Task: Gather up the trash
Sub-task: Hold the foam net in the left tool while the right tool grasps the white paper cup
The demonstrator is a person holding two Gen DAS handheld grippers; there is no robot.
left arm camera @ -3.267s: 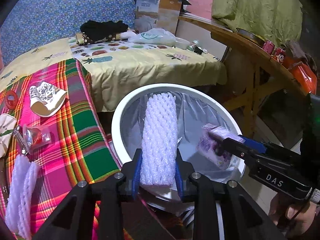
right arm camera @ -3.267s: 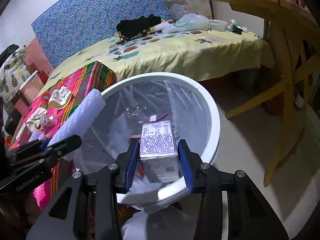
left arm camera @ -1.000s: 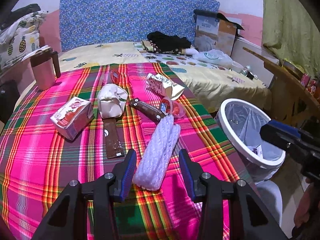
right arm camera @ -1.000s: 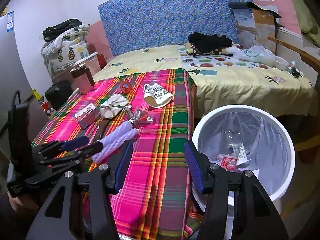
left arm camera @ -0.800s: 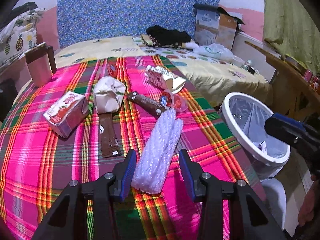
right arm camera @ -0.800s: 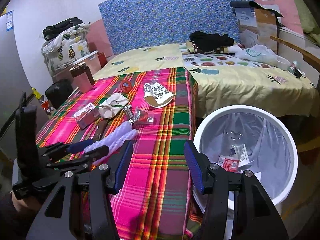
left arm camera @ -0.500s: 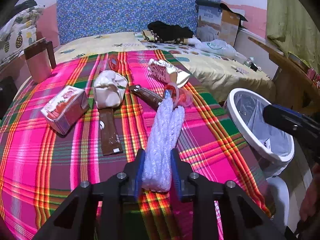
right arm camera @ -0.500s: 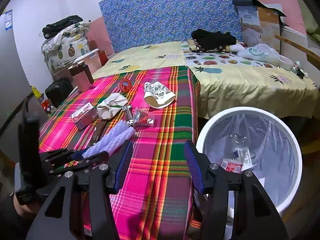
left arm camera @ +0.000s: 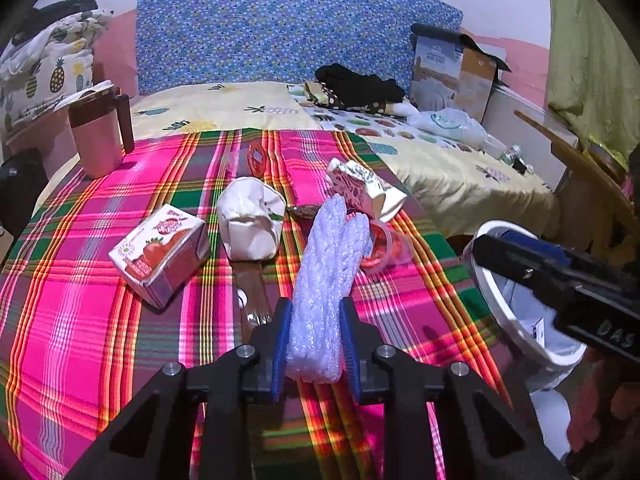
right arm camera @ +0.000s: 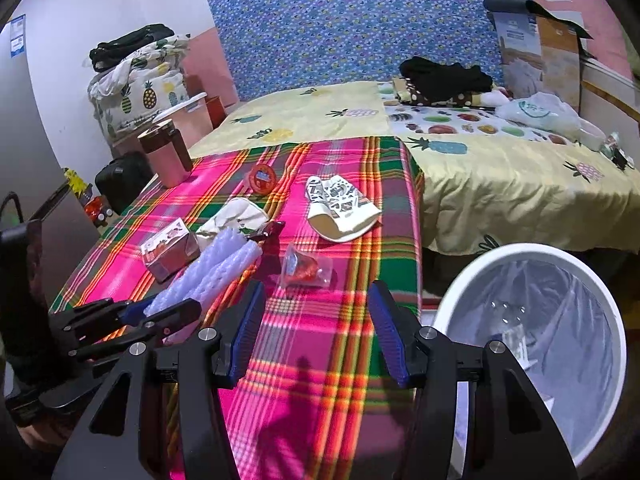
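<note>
Left hand-held gripper (left arm camera: 316,344) clamps foam net (left arm camera: 326,280); neighbouring tool reads "DAS".

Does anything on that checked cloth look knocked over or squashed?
Yes. The strawberry carton lies tipped on its side, the white paper bag beside it is crumpled, and the patterned paper cup is flattened near the cloth's edge.

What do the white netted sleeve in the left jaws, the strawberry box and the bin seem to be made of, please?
Netted sleeve: apparently soft white foam mesh, judging by its puffy lattice texture; the left gripper squeezes it.
Strawberry box: likely coated paperboard, with printed faces and folded edges, slightly glossy.
Bin: seemingly smooth white plastic rim, lined with a thin translucent plastic bag that wrinkles and glints.
</note>
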